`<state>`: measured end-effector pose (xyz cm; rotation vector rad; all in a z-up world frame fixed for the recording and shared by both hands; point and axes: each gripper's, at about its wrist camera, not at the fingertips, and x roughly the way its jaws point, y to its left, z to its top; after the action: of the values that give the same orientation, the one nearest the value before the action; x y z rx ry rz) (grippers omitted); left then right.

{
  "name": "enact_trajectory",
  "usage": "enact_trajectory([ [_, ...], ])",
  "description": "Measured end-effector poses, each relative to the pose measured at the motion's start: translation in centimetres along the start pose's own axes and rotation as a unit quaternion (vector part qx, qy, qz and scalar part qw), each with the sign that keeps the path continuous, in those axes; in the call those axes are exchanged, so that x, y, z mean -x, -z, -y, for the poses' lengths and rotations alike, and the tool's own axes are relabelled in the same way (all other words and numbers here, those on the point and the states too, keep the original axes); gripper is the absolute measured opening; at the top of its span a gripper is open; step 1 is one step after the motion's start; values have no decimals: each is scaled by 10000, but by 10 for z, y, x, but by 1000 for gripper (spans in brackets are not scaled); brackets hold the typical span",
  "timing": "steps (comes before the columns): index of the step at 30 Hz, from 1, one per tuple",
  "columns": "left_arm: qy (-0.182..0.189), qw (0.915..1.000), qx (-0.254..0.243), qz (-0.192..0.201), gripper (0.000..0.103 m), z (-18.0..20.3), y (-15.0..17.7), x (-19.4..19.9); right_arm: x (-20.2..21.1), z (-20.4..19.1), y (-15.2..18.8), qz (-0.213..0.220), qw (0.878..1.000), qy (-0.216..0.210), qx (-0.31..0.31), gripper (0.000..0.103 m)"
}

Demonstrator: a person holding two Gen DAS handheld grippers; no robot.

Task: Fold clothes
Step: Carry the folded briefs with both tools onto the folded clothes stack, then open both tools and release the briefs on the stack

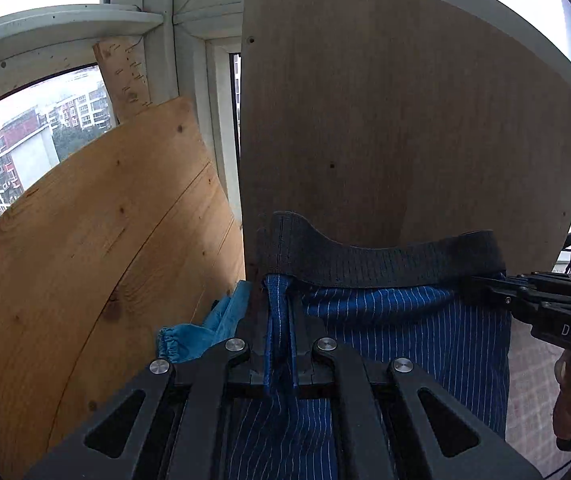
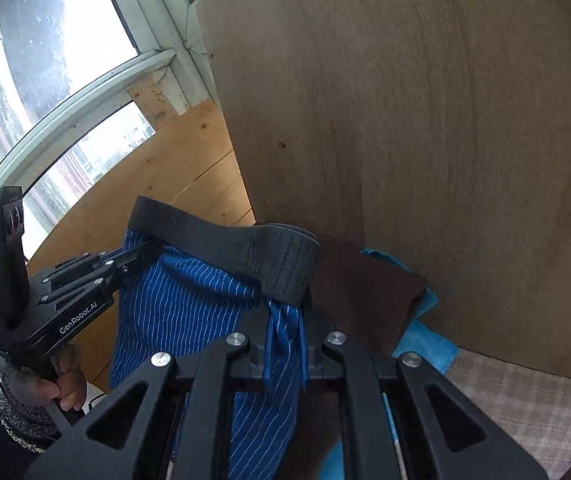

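Both hand-held grippers, left (image 1: 281,344) and right (image 2: 285,344), clamped on striped shorts (image 1: 405,332) held aloft at 12 o'clock; no fold made yet, judged early.

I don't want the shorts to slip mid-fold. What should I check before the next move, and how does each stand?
1. Left gripper pinches the striped shorts under the waistband: ok.
2. Right gripper pinches the other side: ok.
3. Waistband taut between the grippers: not ok, it sags.
4. Shorts hang free: ok.
5. Surface below free for laying down: cannot tell; a light blue garment lies close by.
6. Leg hems even: cannot tell, out of view.
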<state>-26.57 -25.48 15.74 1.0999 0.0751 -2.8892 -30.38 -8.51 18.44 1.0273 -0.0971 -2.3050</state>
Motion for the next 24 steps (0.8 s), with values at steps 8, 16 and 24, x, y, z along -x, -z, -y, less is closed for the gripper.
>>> enact_trajectory([
  [8, -422, 9967, 491, -487, 10, -26, -12, -70, -39, 28, -5, -499, 9979, 384, -160, 28],
  [16, -205, 9993, 286, -125, 10, -23, 7, 7, 36, 26, 4, -7, 9989, -283, -379, 33],
  [24, -138, 9957, -39, -910, 15, 7, 83, 6, 25, -76, 91, -1183, 9812, -382, 1476, 33],
])
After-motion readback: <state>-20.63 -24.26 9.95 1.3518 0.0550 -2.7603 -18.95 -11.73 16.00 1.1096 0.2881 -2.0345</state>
